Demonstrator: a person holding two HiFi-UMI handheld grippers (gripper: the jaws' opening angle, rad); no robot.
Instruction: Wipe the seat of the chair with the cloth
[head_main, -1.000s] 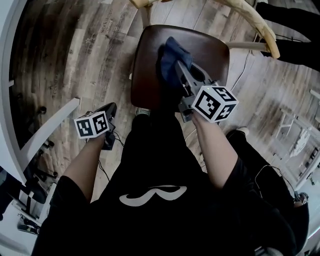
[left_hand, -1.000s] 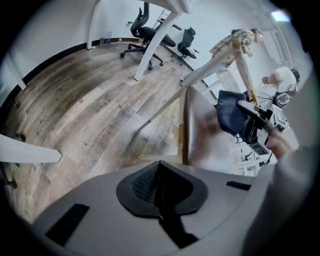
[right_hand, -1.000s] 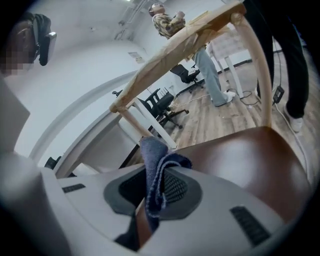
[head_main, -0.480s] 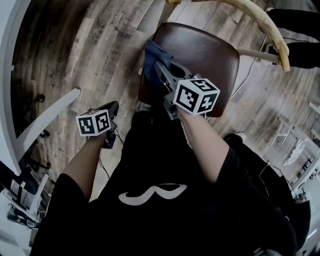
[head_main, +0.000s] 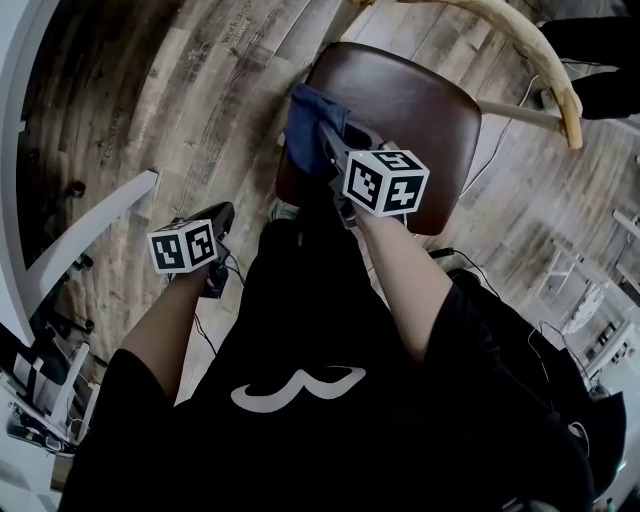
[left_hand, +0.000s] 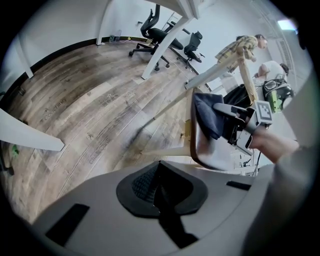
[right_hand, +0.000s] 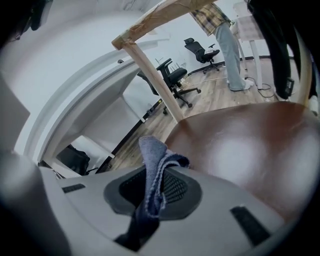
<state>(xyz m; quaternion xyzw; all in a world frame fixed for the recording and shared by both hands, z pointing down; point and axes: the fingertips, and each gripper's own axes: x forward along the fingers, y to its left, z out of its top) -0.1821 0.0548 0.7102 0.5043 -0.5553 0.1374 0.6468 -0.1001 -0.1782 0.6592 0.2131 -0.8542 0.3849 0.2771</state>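
The chair's brown seat (head_main: 420, 110) (right_hand: 250, 145) fills the upper middle of the head view, with its pale wooden back rail (head_main: 520, 45) beyond. My right gripper (head_main: 322, 135) (right_hand: 150, 200) is shut on the blue cloth (head_main: 305, 125) (right_hand: 152, 165) at the seat's left front edge. The cloth (left_hand: 207, 115) hangs over that edge. My left gripper (head_main: 215, 265) (left_hand: 160, 192) hangs low at my left side over the floor, jaws shut with nothing between them.
Wood-plank floor (head_main: 150, 110) surrounds the chair. A white table leg (head_main: 90, 240) slants at the left. Cables (head_main: 490, 120) lie right of the chair. Office chairs (left_hand: 157, 32) and a standing person (right_hand: 227, 35) are farther off.
My right gripper has dragged the cloth from the middle of the seat toward its left front edge. The left gripper has stayed put.
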